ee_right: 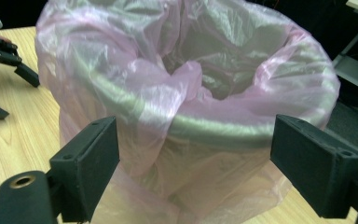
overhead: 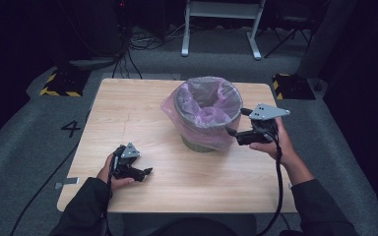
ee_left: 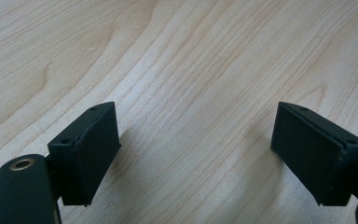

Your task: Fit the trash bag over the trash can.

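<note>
The right gripper point(overhead: 237, 122), jaws wide apart and holding nothing, faces the bag-lined bin point(overhead: 207, 112) just beside it near the tabletop's far edge. The left gripper point(overhead: 145, 172), also spread empty, rests well apart, toward the near left corner.

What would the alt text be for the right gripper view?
A round bin lined with a loose pink plastic bag stands on a wooden table. The right gripper faces it with its two black fingers spread open, not touching it.
</note>
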The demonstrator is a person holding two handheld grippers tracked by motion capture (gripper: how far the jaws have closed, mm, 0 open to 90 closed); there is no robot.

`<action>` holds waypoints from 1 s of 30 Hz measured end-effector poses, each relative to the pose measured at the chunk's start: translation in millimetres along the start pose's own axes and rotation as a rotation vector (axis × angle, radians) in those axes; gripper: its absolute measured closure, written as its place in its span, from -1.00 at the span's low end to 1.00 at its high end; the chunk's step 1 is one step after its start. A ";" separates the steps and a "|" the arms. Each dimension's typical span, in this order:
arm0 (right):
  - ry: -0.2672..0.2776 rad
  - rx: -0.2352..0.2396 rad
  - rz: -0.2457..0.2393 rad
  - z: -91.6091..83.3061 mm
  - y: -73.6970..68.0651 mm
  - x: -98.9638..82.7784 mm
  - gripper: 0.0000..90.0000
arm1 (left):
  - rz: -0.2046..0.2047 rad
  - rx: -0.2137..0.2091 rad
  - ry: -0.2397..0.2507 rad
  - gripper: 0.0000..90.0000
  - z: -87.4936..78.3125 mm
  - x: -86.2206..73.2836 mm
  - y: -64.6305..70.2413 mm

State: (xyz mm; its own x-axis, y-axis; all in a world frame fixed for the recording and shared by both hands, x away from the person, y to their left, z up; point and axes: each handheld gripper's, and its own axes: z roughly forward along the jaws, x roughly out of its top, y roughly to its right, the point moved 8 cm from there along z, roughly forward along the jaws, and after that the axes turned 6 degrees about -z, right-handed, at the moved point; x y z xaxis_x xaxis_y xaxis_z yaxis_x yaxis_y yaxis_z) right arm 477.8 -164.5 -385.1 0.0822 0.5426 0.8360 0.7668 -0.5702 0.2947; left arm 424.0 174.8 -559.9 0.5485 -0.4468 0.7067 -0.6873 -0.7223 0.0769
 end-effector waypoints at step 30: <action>-0.132 0.008 -0.010 14.1 -10.0 -47.5 -0.65 | -0.001 0.000 0.001 -0.67 0.1 0.1 0.1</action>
State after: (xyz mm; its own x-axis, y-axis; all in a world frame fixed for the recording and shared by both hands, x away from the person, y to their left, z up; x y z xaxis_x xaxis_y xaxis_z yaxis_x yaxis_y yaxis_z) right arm 475.2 -175.9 -434.3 0.1578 0.6249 0.7646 0.7729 -0.5600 0.2982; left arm 424.0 174.6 -559.9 0.5490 -0.4453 0.7074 -0.6867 -0.7227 0.0780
